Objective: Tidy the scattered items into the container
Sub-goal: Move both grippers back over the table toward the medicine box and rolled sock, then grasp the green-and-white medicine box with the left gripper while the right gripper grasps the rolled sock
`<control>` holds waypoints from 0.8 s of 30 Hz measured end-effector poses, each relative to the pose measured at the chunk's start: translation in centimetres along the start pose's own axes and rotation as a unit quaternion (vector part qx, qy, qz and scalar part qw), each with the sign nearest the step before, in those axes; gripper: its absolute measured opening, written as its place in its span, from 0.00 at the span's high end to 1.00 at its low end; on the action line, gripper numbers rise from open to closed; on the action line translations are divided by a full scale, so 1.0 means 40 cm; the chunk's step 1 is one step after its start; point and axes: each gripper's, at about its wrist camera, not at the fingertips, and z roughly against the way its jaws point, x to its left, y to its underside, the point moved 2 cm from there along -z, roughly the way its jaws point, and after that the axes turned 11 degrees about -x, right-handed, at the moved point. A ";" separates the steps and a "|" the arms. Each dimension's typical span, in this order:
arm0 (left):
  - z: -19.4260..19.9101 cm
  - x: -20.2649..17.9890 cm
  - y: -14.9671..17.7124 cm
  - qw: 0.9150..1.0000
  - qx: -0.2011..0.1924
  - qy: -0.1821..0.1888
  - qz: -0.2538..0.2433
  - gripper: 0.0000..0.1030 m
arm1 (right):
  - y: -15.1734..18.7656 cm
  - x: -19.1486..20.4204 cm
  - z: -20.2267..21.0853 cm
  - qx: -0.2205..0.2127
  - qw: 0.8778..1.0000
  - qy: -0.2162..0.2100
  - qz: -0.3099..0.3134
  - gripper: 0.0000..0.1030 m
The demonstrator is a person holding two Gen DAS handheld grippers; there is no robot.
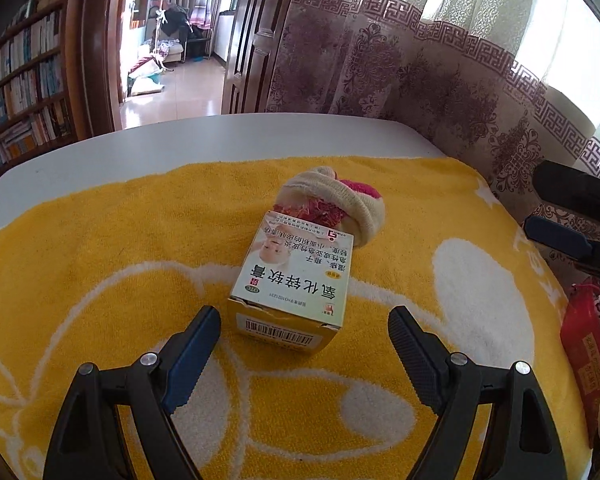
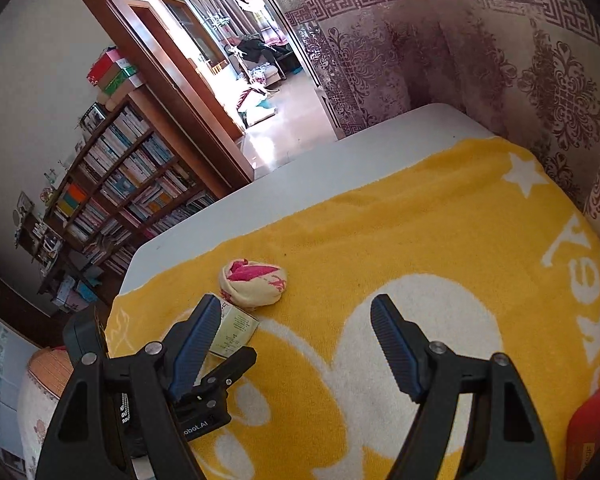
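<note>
On the yellow towel (image 1: 100, 240) covering the white bench (image 1: 180, 136), the left tongs (image 1: 304, 320) stand apart with nothing pressed between their pads, the near barcoded end of the ointment box (image 1: 296, 276) lying just ahead of their tips, between the two lines of the fingers. The rolled sock (image 1: 340, 204) touches the box's far end. The right tongs (image 2: 296, 312) are also apart and empty over the towel, the sock ahead and left of them. A red packet (image 1: 584, 344) lies right of the left tongs.
</note>
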 end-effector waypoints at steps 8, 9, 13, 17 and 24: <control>0.031 0.071 0.001 0.999 -0.015 0.004 0.048 0.50 | -0.006 0.069 -0.147 0.041 0.999 -0.007 0.012 0.22; 0.034 0.072 0.000 0.999 -0.017 0.005 0.048 0.50 | 0.000 0.075 -0.164 0.047 0.999 -0.007 0.015 0.22; 0.047 0.082 -0.004 0.998 -0.025 0.003 0.049 0.50 | 0.018 0.098 -0.216 0.070 0.997 -0.011 0.020 0.22; 0.042 0.095 0.003 0.998 -0.018 0.001 0.056 0.50 | 0.031 0.115 -0.244 0.081 0.996 -0.011 0.035 0.22; 0.026 0.093 0.000 0.998 -0.010 0.005 0.055 0.50 | 0.036 0.094 -0.272 0.087 0.995 0.023 0.044 0.22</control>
